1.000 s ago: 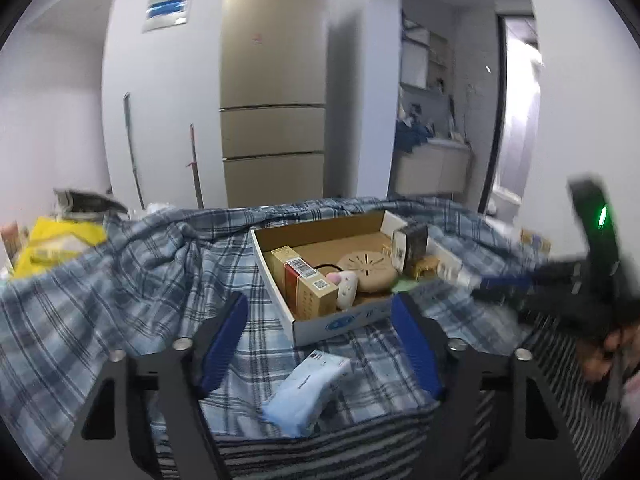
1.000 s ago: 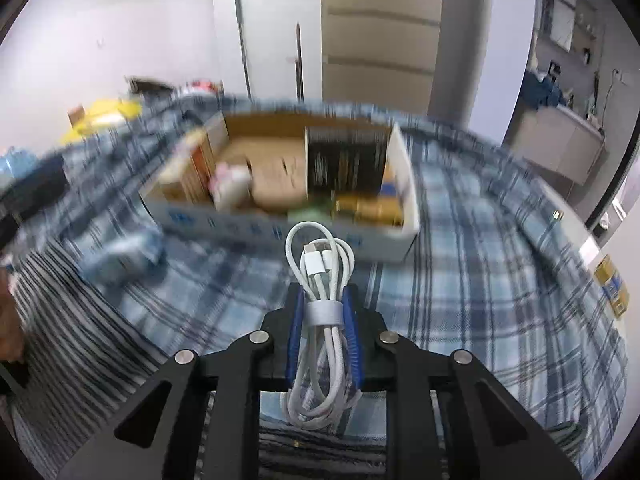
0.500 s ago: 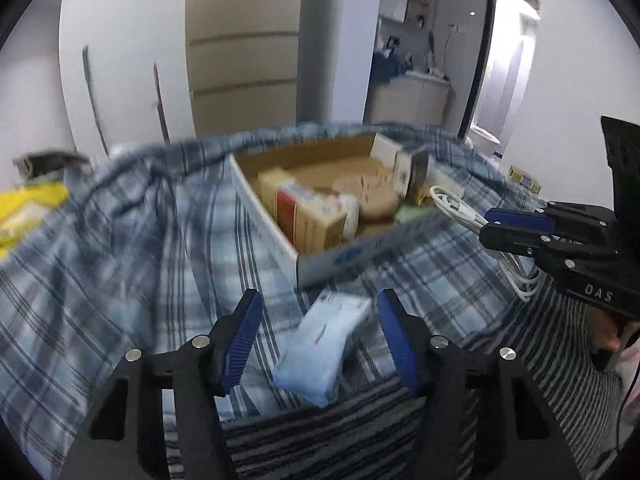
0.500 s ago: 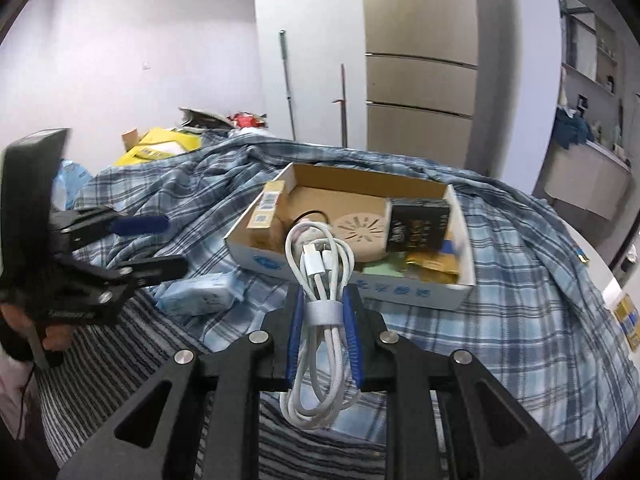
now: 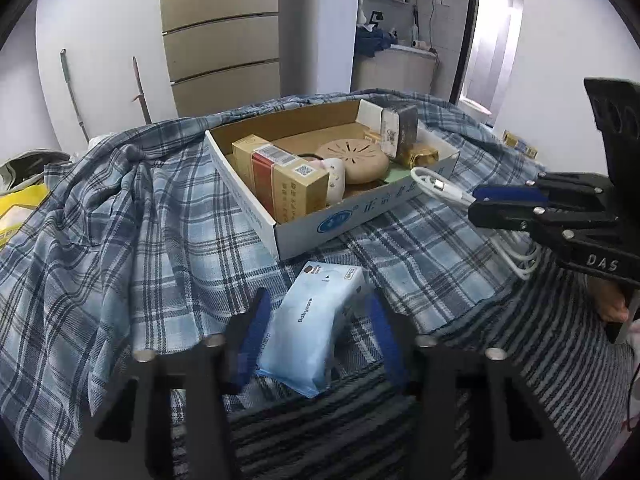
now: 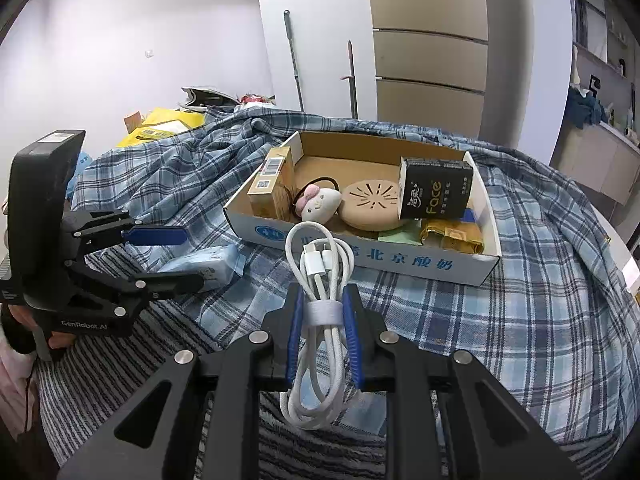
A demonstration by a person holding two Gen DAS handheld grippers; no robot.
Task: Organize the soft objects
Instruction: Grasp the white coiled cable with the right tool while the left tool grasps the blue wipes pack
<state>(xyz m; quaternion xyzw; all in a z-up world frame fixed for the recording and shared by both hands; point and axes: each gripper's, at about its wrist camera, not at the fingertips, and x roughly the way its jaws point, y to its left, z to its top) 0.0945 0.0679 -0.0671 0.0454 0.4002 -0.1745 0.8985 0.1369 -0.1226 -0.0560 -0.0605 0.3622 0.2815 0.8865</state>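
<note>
A light blue pack of wet wipes [image 5: 316, 320] lies on the plaid cloth in front of the cardboard box [image 5: 304, 228]. My left gripper [image 5: 318, 320] is open, its blue pads on either side of the pack without pressing it. The pack also shows in the right wrist view [image 6: 204, 262], between the left gripper's fingers [image 6: 160, 236]. My right gripper [image 6: 322, 312] is shut on a coiled white charging cable [image 6: 320, 280], held above the cloth just in front of the box [image 6: 400, 262]. The cable also shows in the left wrist view [image 5: 436, 188].
The box holds a yellow and red carton [image 5: 280, 176], a round beige disc [image 6: 372, 204], a plush cat toy [image 6: 320, 204], a black tissue pack [image 6: 434, 190] and gold packets [image 6: 452, 234]. A plaid blanket [image 5: 120, 216] covers the surface, with striped fabric [image 5: 320, 432] in front.
My left gripper has moved forward and down until its open fingers straddle the wipes pack. My right gripper, still holding the cable, has shifted slightly closer to the box.
</note>
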